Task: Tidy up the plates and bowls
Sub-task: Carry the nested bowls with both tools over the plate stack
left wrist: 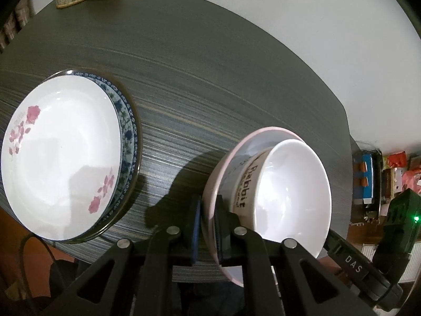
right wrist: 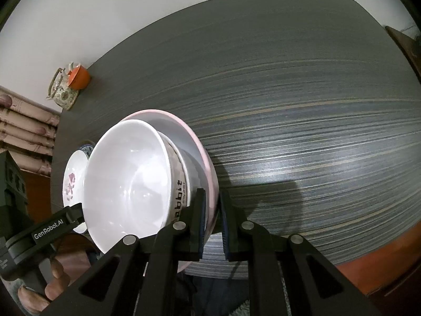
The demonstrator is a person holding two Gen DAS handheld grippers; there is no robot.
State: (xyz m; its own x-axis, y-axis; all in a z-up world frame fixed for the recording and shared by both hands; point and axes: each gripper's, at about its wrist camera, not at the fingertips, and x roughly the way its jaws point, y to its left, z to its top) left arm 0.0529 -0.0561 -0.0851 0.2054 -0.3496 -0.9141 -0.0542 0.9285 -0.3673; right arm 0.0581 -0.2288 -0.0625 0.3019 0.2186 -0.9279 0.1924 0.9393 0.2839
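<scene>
Left gripper (left wrist: 208, 226) clamped on pink-rimmed bowl (left wrist: 210, 184) at its 9 o'clock rim; right gripper (right wrist: 213, 223) clamped at 3 o'clock. White "Rabbit" bowl (right wrist: 126, 184) nested inside. At 9 o'clock on grey table (left wrist: 210, 79), flowered plate (left wrist: 60, 158) atop blue-patterned plate (left wrist: 129, 131).

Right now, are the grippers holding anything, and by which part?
Both hold the pink-rimmed plate by its rim, on opposite sides: left gripper, right gripper. A white bowl rides on the plate, ungripped.
</scene>
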